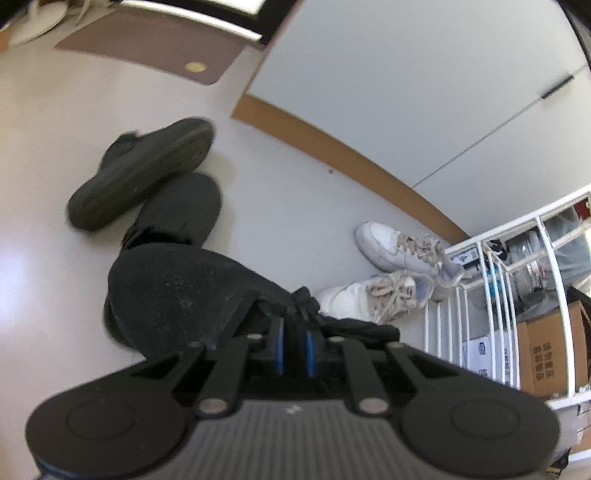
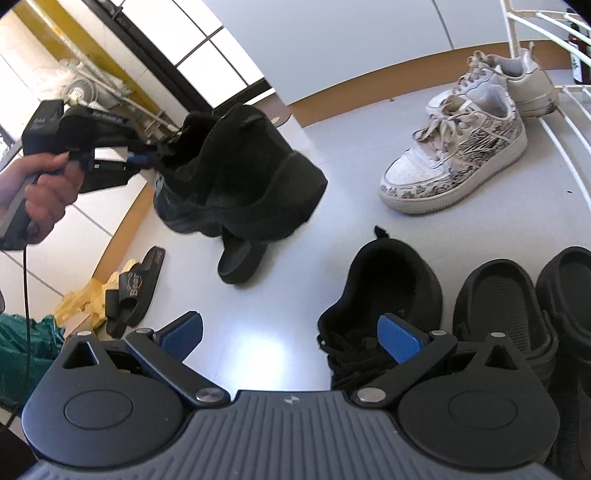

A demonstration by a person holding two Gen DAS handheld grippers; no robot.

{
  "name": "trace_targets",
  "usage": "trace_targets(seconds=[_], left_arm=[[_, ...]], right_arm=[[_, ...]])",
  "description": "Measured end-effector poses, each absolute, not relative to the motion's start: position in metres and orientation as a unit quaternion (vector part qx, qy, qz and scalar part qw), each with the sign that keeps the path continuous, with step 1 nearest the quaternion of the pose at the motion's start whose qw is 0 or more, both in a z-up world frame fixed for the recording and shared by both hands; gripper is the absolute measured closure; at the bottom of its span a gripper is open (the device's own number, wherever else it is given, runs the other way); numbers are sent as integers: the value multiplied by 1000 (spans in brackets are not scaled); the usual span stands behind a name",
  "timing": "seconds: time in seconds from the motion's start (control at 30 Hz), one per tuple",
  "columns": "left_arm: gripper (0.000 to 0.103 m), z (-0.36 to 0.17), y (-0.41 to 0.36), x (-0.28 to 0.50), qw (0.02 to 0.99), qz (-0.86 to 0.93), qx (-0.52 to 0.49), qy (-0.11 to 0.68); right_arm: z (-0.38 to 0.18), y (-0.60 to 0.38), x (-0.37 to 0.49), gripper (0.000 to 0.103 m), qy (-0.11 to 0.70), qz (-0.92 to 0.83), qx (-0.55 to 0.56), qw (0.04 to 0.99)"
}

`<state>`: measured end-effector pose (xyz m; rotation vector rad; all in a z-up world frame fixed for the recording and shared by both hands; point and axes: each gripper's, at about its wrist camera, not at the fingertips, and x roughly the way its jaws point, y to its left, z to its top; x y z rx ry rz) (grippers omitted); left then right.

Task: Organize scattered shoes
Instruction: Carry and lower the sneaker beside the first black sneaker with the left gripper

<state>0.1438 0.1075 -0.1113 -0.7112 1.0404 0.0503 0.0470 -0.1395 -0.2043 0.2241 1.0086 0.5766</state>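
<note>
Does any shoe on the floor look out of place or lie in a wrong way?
Yes. One black slide sandal lies tipped on its side with the sole showing, near a black shoe on the floor. Another black slide sits apart by the wall on crumpled yellow paper, away from the white sneakers beside the white rack.

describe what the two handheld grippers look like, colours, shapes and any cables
Both are black. The right gripper and left gripper have round pivot housings, silver rivets, a ribbed grey body and blue textured pads. A dark cable hangs below the hand, which shows no sleeve.
</note>
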Motion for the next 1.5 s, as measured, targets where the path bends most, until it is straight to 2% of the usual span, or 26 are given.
trace_targets(seconds=[0.17, 0.3, 0.87, 1.03, 1.23, 1.3, 1.33, 1.37, 1.43, 1.47, 1.5], left_arm=[[91, -128, 114, 112, 798, 33, -346, 493], [91, -161, 119, 95, 782, 44, -352, 512], [91, -236, 140, 57, 754, 92, -367, 537], [92, -271, 138, 49, 730, 97, -367, 569], [90, -279, 141, 52, 729, 71, -361, 577], [81, -280, 141, 54, 727, 65, -359, 582], [68, -280, 139, 56, 728, 49, -349, 588], [47, -280, 137, 57, 730, 33, -340, 592], [28, -275, 136, 51, 741, 14, -331, 584], [15, -272, 136, 48, 744, 12, -331, 580], [9, -268, 134, 42, 747, 18, -322, 581]], right_arm=[[-205, -135, 41, 0, 480, 274, 98, 827], [-210, -130, 35, 0, 492, 277, 90, 821], [-221, -119, 35, 0, 510, 278, 81, 810], [-225, -119, 34, 0, 517, 282, 78, 805], [-230, -124, 36, 0, 544, 281, 60, 788], [-233, -125, 35, 0, 548, 276, 63, 787], [-236, -124, 35, 0, 550, 274, 67, 786], [-236, -122, 34, 0, 550, 273, 68, 786], [-236, -117, 31, 0, 550, 276, 65, 785], [-235, -114, 29, 0, 550, 281, 57, 784], [-232, -109, 26, 0, 548, 287, 46, 784]])
